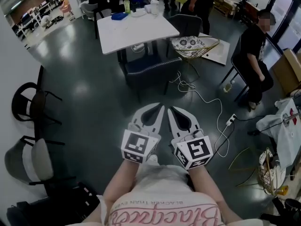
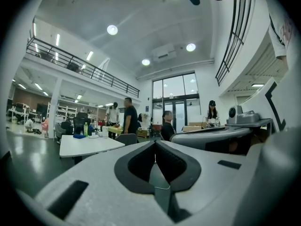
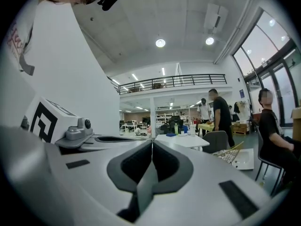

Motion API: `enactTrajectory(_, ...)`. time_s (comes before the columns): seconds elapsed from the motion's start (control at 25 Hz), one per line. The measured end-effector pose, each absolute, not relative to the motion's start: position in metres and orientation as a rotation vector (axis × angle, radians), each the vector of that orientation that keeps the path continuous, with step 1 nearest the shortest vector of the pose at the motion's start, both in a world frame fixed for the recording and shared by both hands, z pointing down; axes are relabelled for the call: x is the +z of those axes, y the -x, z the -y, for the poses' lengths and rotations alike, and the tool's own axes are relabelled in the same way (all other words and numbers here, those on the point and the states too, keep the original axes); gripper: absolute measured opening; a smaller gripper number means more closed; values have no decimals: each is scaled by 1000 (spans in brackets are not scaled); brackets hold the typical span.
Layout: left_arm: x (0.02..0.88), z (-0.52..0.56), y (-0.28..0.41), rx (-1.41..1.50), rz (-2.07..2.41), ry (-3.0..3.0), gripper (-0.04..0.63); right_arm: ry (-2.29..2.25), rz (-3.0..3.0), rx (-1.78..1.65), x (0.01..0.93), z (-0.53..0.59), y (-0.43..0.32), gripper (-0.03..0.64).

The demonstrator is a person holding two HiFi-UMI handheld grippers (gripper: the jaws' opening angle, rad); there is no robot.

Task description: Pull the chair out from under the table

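Two grippers are held side by side low in the head view, level and pointed toward the chair [image 1: 151, 70]. The left gripper [image 1: 162, 107] is seen with its jaws pressed together and nothing between them. The right gripper [image 1: 170, 108] is likewise closed and empty. Both are well apart from the chair, with bare dark floor [image 1: 94, 79] between.

The chair is found at the near edge of the white tabletop [image 1: 136, 29]. It is pushed in so that its front is covered by the tabletop, while its back appears turned toward the grippers. It is upholstered in a dark, navy-looking material. A low curved back and thin dark legs can be made out.

A green bottle [image 1: 126, 4] and a blue item [image 1: 119, 16] are set on the far part of the tabletop. A grey chair [image 1: 186, 25] is placed at the far right corner. A wicker seat [image 1: 194, 46] with a patterned cushion is placed just beside the tabletop's right edge. A white cable [image 1: 207, 100] is trailed across the floor from near the chair to a power strip [image 1: 230, 121]. A person [image 1: 254, 55] is seated at the right. Two black chairs [image 1: 33, 102] are lined along the left wall.
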State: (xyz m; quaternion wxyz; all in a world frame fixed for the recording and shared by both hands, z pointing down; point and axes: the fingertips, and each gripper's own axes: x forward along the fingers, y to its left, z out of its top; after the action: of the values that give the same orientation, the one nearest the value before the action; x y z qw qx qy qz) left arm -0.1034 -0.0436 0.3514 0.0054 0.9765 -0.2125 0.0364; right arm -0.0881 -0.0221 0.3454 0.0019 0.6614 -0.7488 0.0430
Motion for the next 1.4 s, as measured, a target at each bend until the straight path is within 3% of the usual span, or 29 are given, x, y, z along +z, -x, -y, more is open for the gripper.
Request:
enactTrajectory(0.64,384,149,51,196,692,-3001,6,-2069,2329,192,363,123,18,5)
enactTrajectory(1.4,437,289,-62,444,917,-2791,9,-1562,2421,353,418,276,-129,6)
